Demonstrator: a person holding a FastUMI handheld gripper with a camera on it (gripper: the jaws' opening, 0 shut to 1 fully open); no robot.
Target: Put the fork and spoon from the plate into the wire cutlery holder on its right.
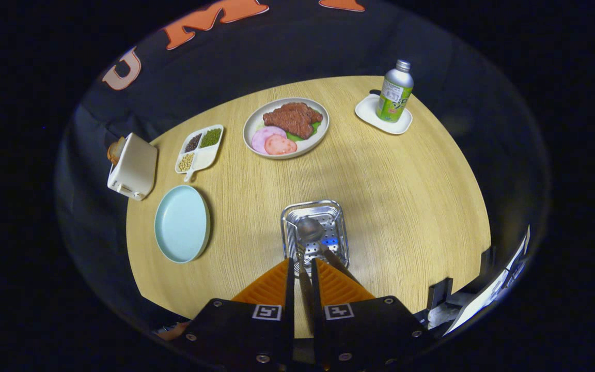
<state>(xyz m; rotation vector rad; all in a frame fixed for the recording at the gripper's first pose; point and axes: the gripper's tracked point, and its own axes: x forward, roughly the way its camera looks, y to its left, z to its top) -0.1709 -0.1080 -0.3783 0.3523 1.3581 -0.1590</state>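
My gripper (302, 264) is shut on the thin metal handle of the fork (305, 289), which runs up between the two fingers. The fork's head end reaches into the wire cutlery holder (340, 227) just ahead of the fingertips. The spoon (310, 229) lies inside the holder, its bowl toward the far side and its handle slanting back over the near rim beside the right finger. The light blue plate (181, 223) sits to the left of the holder with nothing on it.
Beyond the holder stands a plate of meat and ham slices (286, 127). A divided dish of beans (200, 146) and a white toaster (132, 166) are at the far left. A green bottle (394, 92) stands on a small white tray at the far right.
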